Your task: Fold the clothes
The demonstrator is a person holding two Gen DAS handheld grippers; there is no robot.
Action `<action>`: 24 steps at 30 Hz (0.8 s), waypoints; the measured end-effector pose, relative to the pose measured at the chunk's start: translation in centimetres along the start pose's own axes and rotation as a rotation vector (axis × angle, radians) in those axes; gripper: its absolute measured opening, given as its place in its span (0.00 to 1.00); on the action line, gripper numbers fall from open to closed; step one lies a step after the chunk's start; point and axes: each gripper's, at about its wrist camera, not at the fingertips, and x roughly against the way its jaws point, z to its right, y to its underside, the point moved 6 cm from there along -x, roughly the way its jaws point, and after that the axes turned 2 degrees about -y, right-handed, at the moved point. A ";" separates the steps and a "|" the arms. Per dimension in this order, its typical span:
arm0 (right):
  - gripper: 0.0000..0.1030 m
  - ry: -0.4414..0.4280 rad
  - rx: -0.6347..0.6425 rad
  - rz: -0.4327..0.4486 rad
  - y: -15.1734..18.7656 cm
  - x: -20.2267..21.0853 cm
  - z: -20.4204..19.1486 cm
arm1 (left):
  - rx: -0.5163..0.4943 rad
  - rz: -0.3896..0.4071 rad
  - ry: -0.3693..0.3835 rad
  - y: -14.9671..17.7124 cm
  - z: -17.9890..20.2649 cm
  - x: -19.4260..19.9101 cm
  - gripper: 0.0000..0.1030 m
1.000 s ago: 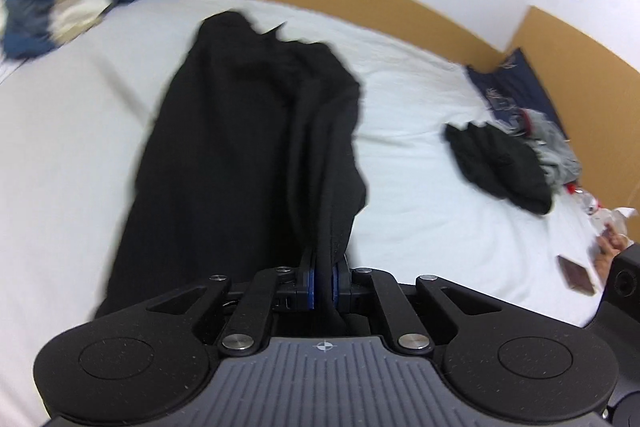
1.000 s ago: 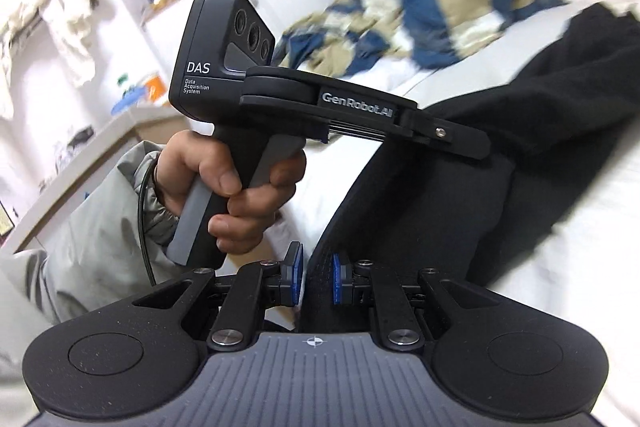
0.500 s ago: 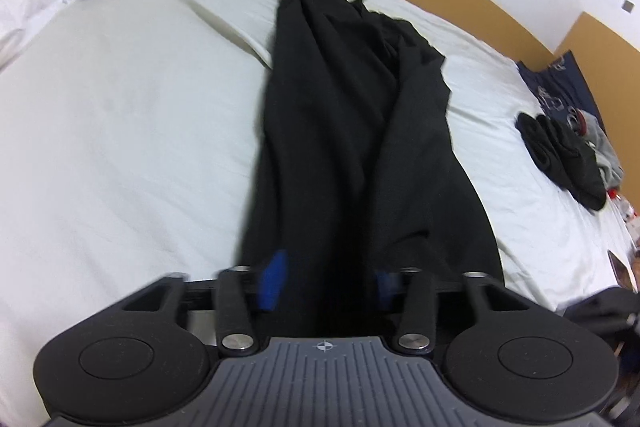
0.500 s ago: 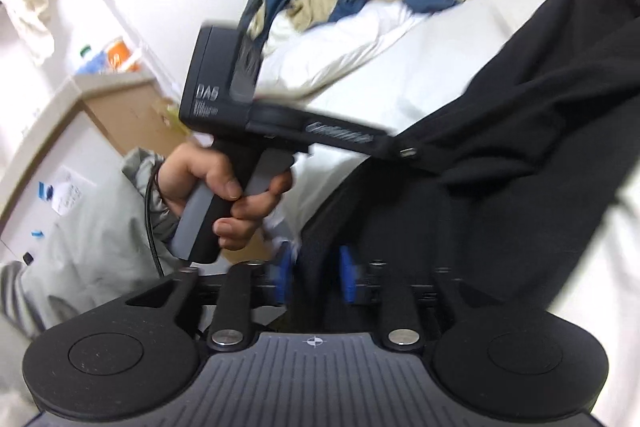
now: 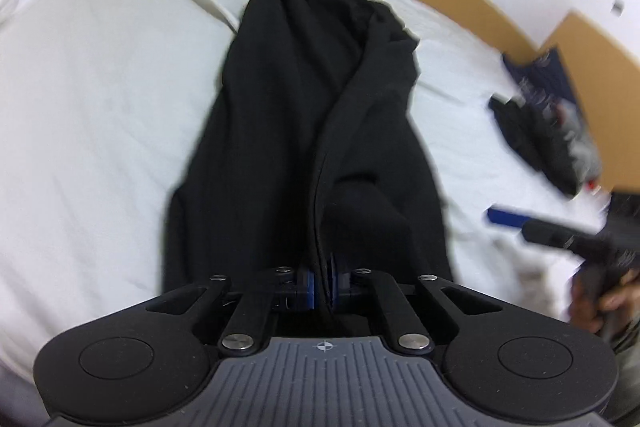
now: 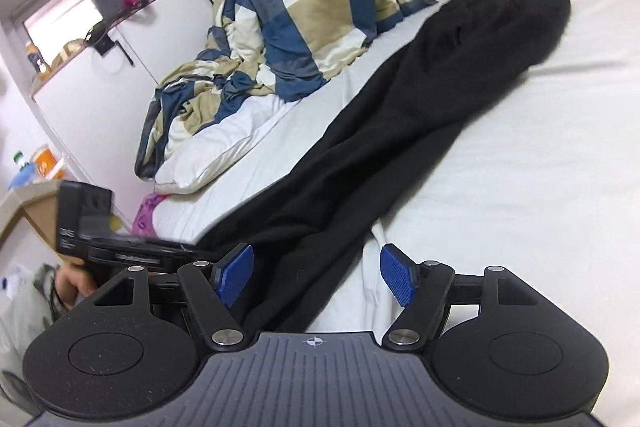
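A long black garment [image 5: 304, 107] lies stretched along the white bed sheet [image 5: 100, 107], bunched into folds down its length. My left gripper [image 5: 324, 283] is shut on its near edge, with cloth pinched between the blue pads. My right gripper [image 6: 316, 275] stands open just above the near end of the same black garment [image 6: 420, 107], its blue pads spread wide, with cloth under the left pad and sheet under the right. In the left wrist view the right gripper [image 5: 508, 219] shows blurred at the right edge. The left gripper [image 6: 188, 249] shows in the right wrist view, held by a hand [image 6: 68, 283].
A blue, beige and white checked duvet [image 6: 296, 19] is heaped at the head of the bed over a white pillow [image 6: 216, 151]. A pile of dark clothes [image 5: 540, 139] lies at the bed's far right by the wooden board [image 5: 592, 75]. White cabinets [image 6: 132, 39] line the wall.
My right gripper has opened wide and let go of the black garment. My left gripper, open half a second ago, has shut on the garment's near edge again.
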 end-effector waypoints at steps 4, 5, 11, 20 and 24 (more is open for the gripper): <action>0.71 -0.065 0.073 -0.033 1.3 -0.6 0.2 | 0.061 0.071 0.102 -1.3 0.9 3.7 0.05; 0.71 -0.102 0.102 -0.046 1.8 -0.4 -0.4 | 0.060 0.078 0.077 -1.7 0.7 4.2 0.05; 0.71 -0.217 0.260 -0.139 6.1 -1.9 -4.7 | -0.007 0.026 0.002 -1.4 2.6 3.8 0.03; 0.66 -0.142 0.102 -0.102 4.8 -3.8 -3.0 | -0.075 -0.050 -0.072 2.0 3.9 1.0 0.02; 0.36 -0.109 0.029 -0.084 4.1 -4.7 -2.2 | -0.047 -0.010 -0.030 0.8 3.5 2.5 0.02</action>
